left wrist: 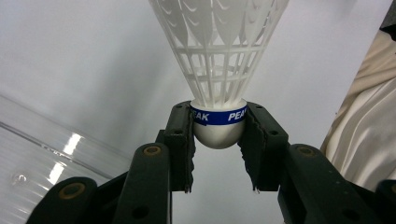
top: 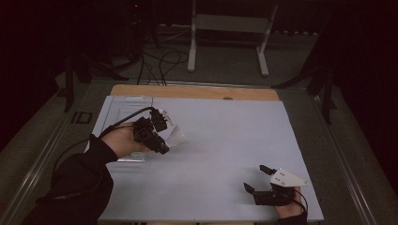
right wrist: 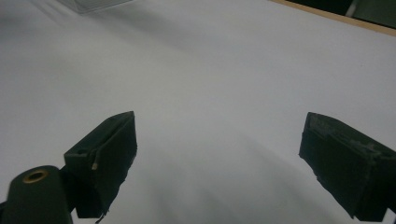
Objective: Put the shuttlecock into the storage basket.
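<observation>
Pinching the shuttlecock [left wrist: 218, 70] by its cork, the left gripper [left wrist: 218, 140] spares the skirt, perhaps for the clear tube [left wrist: 42, 158]; the right gripper [right wrist: 219, 158] gapes empty.

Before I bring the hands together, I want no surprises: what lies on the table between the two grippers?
Nothing: in the high view the table is bare between the left gripper, holding the shuttlecock, and the right gripper.

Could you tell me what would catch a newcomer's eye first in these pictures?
The white shuttlecock stands out: the left gripper clamps its rounded cork, just under a blue band, over the table's left half. Beside it lies a clear plastic tube. The right gripper rests open near the front right edge of the pale table.
</observation>
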Demonstrator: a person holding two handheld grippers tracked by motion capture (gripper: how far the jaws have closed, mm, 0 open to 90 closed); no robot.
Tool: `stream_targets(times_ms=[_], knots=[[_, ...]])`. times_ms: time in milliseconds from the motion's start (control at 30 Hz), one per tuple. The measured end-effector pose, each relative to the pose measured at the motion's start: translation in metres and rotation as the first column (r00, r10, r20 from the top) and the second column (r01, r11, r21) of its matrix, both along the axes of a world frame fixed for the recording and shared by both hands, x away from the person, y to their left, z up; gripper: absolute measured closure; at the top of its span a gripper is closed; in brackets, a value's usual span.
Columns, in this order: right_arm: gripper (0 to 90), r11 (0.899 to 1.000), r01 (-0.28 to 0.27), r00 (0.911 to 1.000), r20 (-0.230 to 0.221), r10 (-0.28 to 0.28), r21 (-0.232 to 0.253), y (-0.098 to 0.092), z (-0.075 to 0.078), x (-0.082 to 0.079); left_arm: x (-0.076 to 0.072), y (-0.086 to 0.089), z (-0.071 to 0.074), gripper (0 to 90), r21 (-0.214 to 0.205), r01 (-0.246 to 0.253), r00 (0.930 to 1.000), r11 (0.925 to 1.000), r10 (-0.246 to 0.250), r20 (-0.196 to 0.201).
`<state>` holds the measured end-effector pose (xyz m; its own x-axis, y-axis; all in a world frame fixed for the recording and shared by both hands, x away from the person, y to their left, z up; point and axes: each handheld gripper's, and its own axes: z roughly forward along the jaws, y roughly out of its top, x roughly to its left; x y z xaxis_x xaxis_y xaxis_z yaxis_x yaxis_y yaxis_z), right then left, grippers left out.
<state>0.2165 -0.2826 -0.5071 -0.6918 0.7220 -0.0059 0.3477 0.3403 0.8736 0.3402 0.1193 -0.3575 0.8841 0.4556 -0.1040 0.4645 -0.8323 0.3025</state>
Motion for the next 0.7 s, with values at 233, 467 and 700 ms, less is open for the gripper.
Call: stream_targets(times_ms=[233,467,700], knots=[[11.0,1.000,0.003,1.0000,0.000,-0.003,0.000,0.000,0.000,0.000,0.000,0.011,0.003,66.2,-0.018,-0.024,0.9997,0.9996,0.024,0.001],[11.0,1.000,-0.001,1.0000,-0.001,0.001,0.000,0.000,0.000,0.000,-0.001,0.020,0.007,66.2,-0.020,-0.036,0.9993,0.9992,0.036,0.006],[11.0,1.000,0.001,1.0000,-0.002,-0.001,0.002,0.000,-0.001,0.001,-0.001,0.031,0.008,66.2,-0.026,-0.059,0.9982,0.9979,0.060,0.006]])
